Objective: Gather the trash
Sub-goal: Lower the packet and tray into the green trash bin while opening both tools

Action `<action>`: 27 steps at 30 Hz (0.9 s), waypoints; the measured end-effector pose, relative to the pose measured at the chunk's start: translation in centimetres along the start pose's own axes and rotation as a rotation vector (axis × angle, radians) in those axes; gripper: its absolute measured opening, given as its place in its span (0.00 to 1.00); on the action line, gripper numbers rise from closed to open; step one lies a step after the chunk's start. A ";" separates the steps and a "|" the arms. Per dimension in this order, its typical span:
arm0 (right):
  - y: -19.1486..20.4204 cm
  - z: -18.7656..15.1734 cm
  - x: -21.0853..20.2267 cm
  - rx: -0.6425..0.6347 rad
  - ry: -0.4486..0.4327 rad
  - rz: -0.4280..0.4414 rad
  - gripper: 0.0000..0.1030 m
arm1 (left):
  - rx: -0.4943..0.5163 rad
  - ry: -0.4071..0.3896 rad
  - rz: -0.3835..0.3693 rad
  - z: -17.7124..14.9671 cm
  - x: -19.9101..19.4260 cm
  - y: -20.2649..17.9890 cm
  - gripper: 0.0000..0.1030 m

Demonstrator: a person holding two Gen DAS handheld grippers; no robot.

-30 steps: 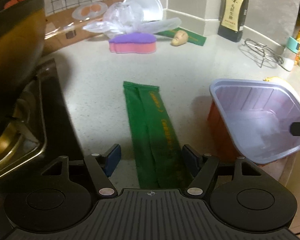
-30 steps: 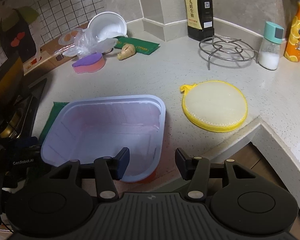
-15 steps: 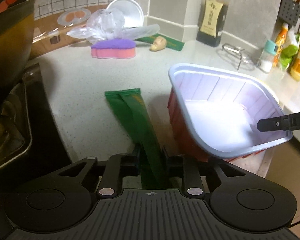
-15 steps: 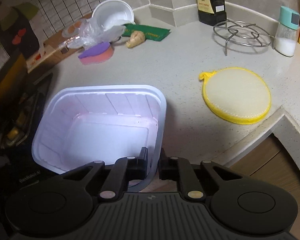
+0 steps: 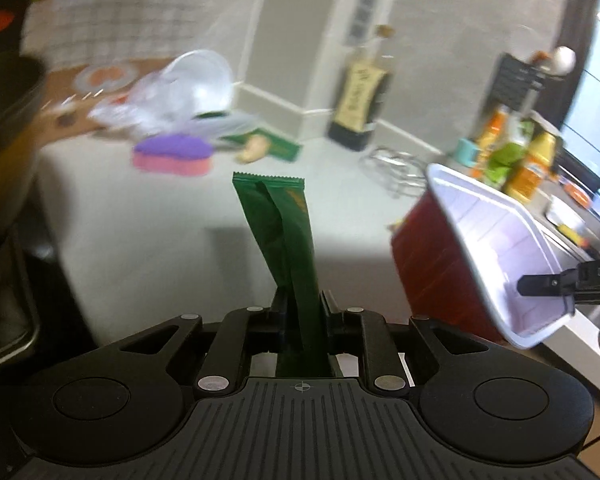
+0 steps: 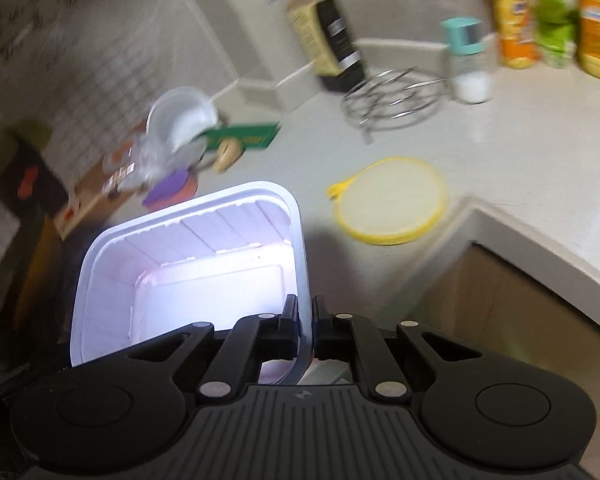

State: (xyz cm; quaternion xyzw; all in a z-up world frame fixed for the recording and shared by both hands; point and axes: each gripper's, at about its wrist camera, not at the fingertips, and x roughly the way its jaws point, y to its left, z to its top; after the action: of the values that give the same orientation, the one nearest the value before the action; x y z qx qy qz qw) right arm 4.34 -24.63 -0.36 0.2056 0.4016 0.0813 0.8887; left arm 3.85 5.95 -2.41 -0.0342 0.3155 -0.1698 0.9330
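Left claw (image 5: 303, 312) pressed together on a long green wrapper (image 5: 282, 236), pinching its lower end between both fingers. Wrapper lifted clear of the counter (image 5: 172, 216), standing up and tilted slightly left, crimped top edge uppermost, a fold running down its length.

Right claw (image 6: 306, 328) closed nearly all the way, pinching the near rim of a tub (image 6: 188, 280), one finger inside the wall, the other outside. Tub white inside, red outside (image 5: 432, 248), held off the counter and tipped so its mouth faces the camera; nothing visible inside. From the left view, tub just right of the wrapper, apart from it, with a black fingertip (image 5: 548, 282) of the right claw over its near rim.

Further back on the counter, blurred: purple and pink sponge (image 5: 172, 154), crumpled clear plastic bag (image 5: 140, 108) and a white bowl (image 5: 204, 76) tipped on its side, a second green wrapper (image 6: 244, 136) lying flat with a piece of ginger (image 6: 226, 154) on it. Dark sauce bottle (image 5: 360, 100) upright at the wall corner. Wire trivet (image 6: 392, 96) beside a salt shaker (image 6: 466, 64) with a teal cap. Round yellow-edged pad (image 6: 392, 200) flat near the counter's edge, well apart from the tub. Orange, green and yellow bottles (image 6: 552, 12) in a row at far right. Pan (image 5: 4, 128) at far left over the stove.
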 end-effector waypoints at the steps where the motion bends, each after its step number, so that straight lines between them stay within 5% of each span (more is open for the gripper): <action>1: -0.9 -0.3 -1.2 0.013 -0.017 -0.005 0.06 | 0.013 -0.009 -0.015 0.1 -0.3 -1.1 0.19; 7: -8.1 -3.3 -5.9 -0.018 -0.049 -0.145 0.07 | 0.051 -0.009 -0.080 -1.5 -0.4 -9.1 0.19; 12: -16.9 -9.2 -4.7 -0.005 0.096 -0.304 0.07 | 0.119 0.116 -0.119 -5.7 3.3 -15.3 0.19; 18: -25.4 -17.0 3.9 0.050 0.317 -0.430 0.07 | 0.127 0.258 -0.110 -11.1 6.9 -18.0 0.19; 22: -28.7 -21.2 10.7 0.118 0.373 -0.409 0.07 | 0.133 0.337 -0.071 -14.5 8.8 -17.9 0.19; 25: -30.6 -23.9 15.9 0.181 0.391 -0.305 0.19 | 0.099 0.410 -0.054 -17.4 11.1 -17.0 0.19; 27: -31.8 -25.9 20.1 0.197 0.483 -0.300 0.34 | 0.078 0.466 -0.060 -19.7 13.1 -16.4 0.19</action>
State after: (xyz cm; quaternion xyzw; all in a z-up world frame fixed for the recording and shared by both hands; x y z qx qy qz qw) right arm -2.35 -39.32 -43.08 0.2039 0.6333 -0.0436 0.7453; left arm -3.04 -13.07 -22.89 0.0325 0.5143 -0.2127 0.8302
